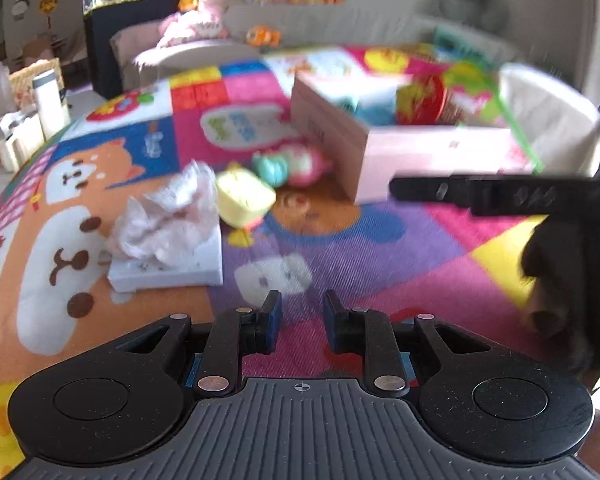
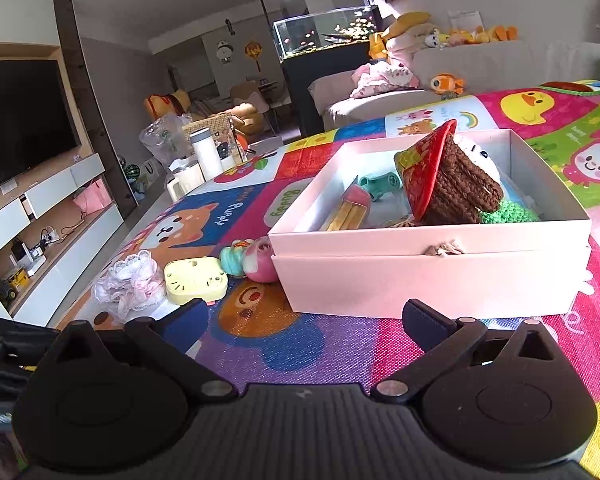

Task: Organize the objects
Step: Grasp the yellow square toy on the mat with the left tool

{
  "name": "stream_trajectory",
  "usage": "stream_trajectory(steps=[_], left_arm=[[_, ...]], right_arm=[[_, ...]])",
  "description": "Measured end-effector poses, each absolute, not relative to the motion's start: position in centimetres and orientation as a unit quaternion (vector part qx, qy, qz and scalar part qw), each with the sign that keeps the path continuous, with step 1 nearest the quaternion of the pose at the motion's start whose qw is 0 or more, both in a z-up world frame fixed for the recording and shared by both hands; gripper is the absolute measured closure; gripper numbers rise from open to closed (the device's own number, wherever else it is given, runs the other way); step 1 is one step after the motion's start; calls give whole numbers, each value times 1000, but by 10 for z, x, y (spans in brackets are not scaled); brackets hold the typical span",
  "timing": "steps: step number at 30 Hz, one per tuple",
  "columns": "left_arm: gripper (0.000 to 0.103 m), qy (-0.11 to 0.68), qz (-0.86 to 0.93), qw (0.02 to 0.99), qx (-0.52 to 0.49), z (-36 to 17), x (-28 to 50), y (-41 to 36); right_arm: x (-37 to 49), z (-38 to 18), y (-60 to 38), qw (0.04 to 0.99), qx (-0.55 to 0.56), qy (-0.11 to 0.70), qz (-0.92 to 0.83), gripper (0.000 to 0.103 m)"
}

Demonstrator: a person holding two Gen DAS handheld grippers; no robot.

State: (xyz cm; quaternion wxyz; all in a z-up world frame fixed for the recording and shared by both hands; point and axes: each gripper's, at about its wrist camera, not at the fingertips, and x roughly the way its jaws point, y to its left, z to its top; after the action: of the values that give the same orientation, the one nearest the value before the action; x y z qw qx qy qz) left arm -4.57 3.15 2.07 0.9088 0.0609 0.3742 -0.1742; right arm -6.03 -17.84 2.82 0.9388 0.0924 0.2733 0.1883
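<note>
An open white box stands on the colourful play mat. Inside it are a crocheted doll with a red hat, a green toy car and a red-and-yellow toy. Left of the box lie a pink pig toy, a teal toy, a yellow cat-faced toy and a white lace frill. My right gripper is open and empty, just short of the box's near wall. My left gripper hangs over the mat, jaws close together and empty, with the frill ahead to its left on a flat white lid.
A white bottle and cups stand at the mat's far left edge. A sofa with plush toys, a fish tank and a TV cabinet lie beyond. A hand with black gripper parts fills the right of the left wrist view.
</note>
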Motion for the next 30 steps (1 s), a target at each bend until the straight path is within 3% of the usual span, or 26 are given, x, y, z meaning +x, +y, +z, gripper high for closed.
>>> stream_trajectory(steps=[11,12,15,19,23,27,30], left_arm=[[75,352,-208,908,88,11,-47,0],[73,352,-211,908,82,11,-47,0],[53,359,-234,903,42,10,-44,6],[46,359,-230,900,84,12,-48,-10],[47,345,-226,905,105,18,-49,-12],[49,284,-151,938,128,35,-42,5],[50,289,-127,936,156,36,-22,12]], right_arm=[[-46,21,-196,924,160,305,166,0],[-45,20,-198,922,167,308,164,0],[-42,17,-201,917,181,316,162,0],[-39,15,-203,914,192,321,160,0],[-40,15,-206,913,196,321,157,0],[-38,14,-208,911,204,322,157,0],[-39,14,-208,910,206,322,158,0]])
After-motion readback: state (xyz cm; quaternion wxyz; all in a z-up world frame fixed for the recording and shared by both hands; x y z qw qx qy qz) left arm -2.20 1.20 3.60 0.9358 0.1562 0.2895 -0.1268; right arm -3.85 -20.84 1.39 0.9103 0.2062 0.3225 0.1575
